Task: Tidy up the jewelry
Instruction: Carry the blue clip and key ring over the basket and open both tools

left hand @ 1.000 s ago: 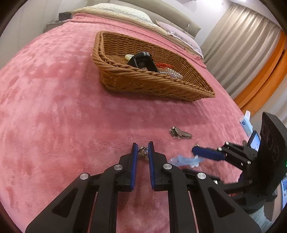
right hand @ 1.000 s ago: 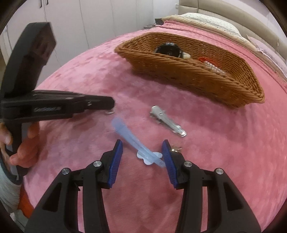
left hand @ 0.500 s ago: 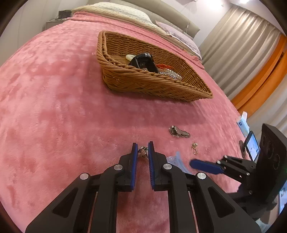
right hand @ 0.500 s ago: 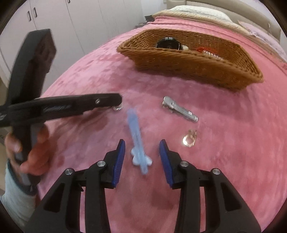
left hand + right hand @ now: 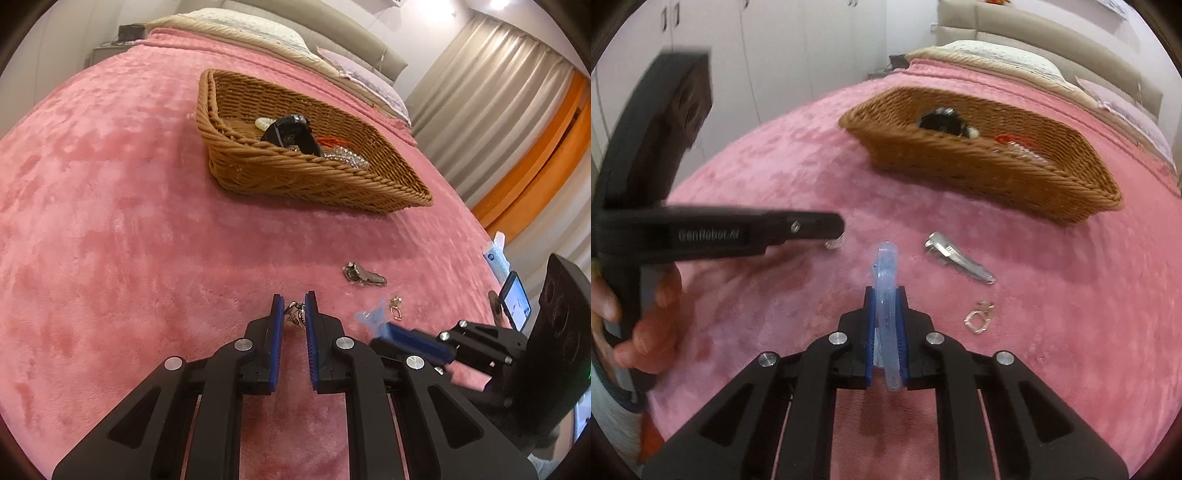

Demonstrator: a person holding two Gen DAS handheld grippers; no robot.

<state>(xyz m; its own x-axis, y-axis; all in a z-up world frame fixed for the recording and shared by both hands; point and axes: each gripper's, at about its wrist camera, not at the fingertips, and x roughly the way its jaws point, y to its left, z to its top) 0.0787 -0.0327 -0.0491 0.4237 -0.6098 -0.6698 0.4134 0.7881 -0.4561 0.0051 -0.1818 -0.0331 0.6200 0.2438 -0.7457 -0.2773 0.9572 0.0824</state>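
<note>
Blue clip (image 5: 885, 280) (blurred) half-hidden between right tongs (image 5: 885, 295).

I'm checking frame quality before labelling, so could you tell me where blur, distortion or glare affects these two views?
Right wrist view: the left tool and the hand holding it are smeared by motion blur, while the blue clip and wicker basket stay fairly sharp. Left wrist view: the right tool is blurred; a ceiling light flares at the top right. Both views: fisheye bulges the pink blanket, with dark corners.
</note>
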